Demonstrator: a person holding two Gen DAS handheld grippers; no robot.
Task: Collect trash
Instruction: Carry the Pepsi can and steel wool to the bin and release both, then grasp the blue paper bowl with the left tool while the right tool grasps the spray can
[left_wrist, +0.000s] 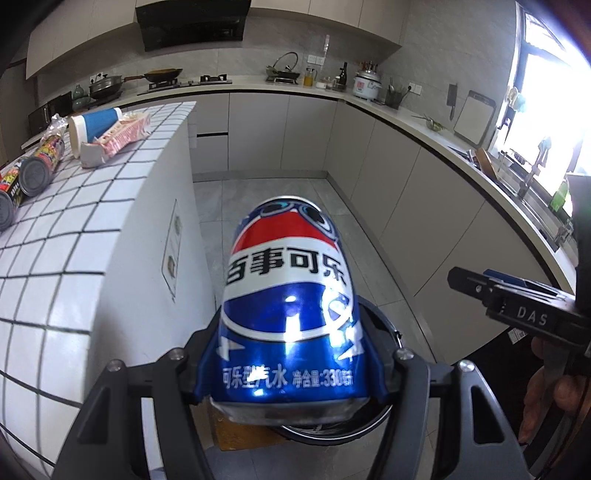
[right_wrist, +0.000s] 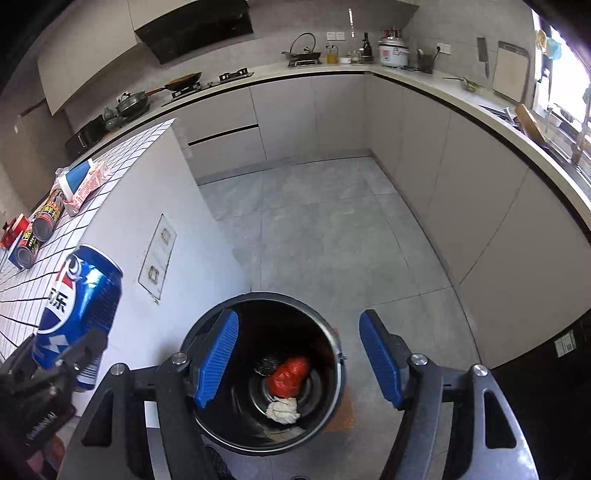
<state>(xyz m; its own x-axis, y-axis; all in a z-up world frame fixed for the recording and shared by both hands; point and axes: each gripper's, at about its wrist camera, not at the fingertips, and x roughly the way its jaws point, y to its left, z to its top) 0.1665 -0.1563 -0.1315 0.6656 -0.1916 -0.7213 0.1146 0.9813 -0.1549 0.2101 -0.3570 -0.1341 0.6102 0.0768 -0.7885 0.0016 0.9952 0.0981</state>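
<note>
Between the blue pads of the left gripper (left_wrist: 291, 369) a blue cola can (left_wrist: 290, 295) is clamped, its long axis pointed forward and down past a round black bin (right_wrist: 266, 373) on the floor. Over that bin the right gripper (right_wrist: 299, 358) is held with jaws apart and empty. Beside it, 2 cans (left_wrist: 37, 170) are left lying on the tiled counter (left_wrist: 92, 229).

The blue cola can (left_wrist: 290, 295) is glossy metal with bright glare on its side. The bin (right_wrist: 334, 345) just beside the tiled counter (left_wrist: 74, 236) is dark, smooth metal inside, holding crinkled red plastic (right_wrist: 290, 374) and crumpled white paper (right_wrist: 282, 410). The counter's white tiles look glazed (dark grout lines). The right gripper's pads (right_wrist: 376, 356) are ribbed blue, probably rubber.
</note>
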